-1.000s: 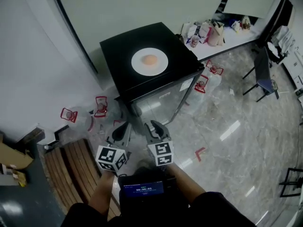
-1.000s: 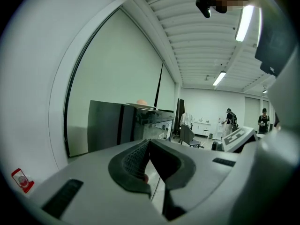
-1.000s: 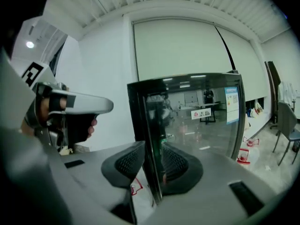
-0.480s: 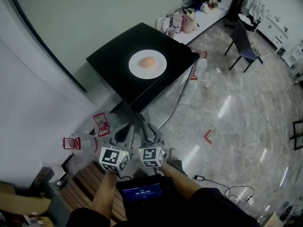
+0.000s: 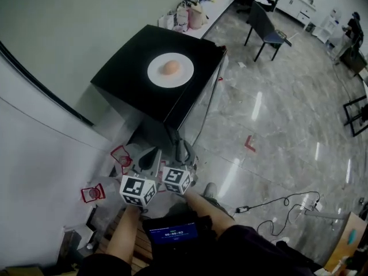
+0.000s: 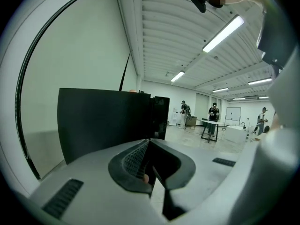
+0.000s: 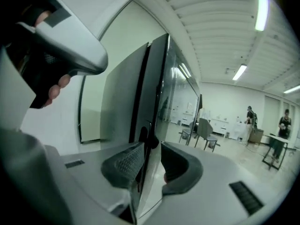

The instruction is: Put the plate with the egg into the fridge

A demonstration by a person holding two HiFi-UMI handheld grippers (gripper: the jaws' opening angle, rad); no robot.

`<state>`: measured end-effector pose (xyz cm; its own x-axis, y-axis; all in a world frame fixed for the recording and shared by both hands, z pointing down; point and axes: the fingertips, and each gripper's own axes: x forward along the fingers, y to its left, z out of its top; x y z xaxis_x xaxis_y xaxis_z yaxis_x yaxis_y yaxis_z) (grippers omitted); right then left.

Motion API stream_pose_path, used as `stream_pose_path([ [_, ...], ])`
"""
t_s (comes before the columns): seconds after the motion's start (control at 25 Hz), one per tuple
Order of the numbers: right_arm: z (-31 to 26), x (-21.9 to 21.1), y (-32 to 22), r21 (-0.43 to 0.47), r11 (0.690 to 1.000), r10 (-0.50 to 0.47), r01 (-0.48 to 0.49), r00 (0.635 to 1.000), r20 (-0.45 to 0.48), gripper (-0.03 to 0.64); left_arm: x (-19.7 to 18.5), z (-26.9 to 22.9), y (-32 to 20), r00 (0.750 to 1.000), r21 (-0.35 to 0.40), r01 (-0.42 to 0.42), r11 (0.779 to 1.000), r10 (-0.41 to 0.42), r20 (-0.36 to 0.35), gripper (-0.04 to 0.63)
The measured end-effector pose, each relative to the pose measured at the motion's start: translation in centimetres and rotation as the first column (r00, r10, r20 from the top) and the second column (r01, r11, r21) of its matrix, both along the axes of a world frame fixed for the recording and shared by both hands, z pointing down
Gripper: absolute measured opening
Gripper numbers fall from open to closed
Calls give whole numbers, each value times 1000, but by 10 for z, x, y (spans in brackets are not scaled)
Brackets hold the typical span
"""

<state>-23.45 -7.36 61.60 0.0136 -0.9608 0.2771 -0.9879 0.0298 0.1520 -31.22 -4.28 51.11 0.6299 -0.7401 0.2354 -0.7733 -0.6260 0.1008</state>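
Observation:
A white plate (image 5: 185, 73) with a brown egg (image 5: 169, 67) lies on top of the black mini fridge (image 5: 129, 68). Both grippers sit low in front of the fridge, at the near edge of its glass door (image 5: 198, 105). In the right gripper view the door's edge (image 7: 146, 111) runs between the jaws of my right gripper (image 7: 151, 149), and the pads lie against it. My left gripper (image 6: 149, 146) is shut with nothing in it, beside the fridge's black side (image 6: 103, 121). The head view has the left gripper (image 5: 150, 157) close beside the right gripper (image 5: 183, 148).
Red-marked clear containers (image 5: 122, 156) stand on the floor by the wall on the left. A chair (image 5: 265, 25) and a table with bags (image 5: 192, 13) are beyond the fridge. A cable (image 5: 276, 203) and red tape (image 5: 250, 144) lie on the floor. People (image 6: 213, 114) stand far off.
Both grippers have moved in toward the fridge's front and drawn closer together. The head view has swung, so the fridge now sits further left. Plate and egg have not moved.

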Motion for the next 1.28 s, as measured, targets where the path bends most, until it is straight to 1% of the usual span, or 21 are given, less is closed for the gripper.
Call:
stream_pose_path([
  [0.08,1,4,-1,-5,999,49,-48,997,53,92,-2,3,-3,1000,1,-14,1000,14,6,8],
  [0.12,1,5,-1,-3,998,55,-55,997,61,91,-3,4,-5,1000,0,-21,1000,21,7,8],
  [0.32,0,5,-4,3,999,49,-50,996,80,85,-3,8,-13,999,-8,-51,999,51,4,8],
  [0.56,3,5,0,-8,998,56,-55,992,110,75,1,15,-4,997,-14,-79,997,79,8,8],
  [0.76,0,9,2,-20,1000,23,-21,994,105,74,0,11,3,996,-12,-86,996,86,17,8],
  [0.88,-1,9,4,-25,1000,-1,4,993,118,72,2,11,7,996,-13,-87,996,87,18,8],
  [1.12,-1,12,4,-42,998,-50,57,988,149,71,19,14,12,992,-4,-123,992,123,35,8],
  [1.2,-4,23,13,-35,999,-21,27,987,158,67,23,14,12,991,-5,-129,992,129,29,8],
  [1.28,-6,44,28,-21,1000,10,-7,986,167,57,26,16,9,990,-8,-138,990,138,13,8],
])
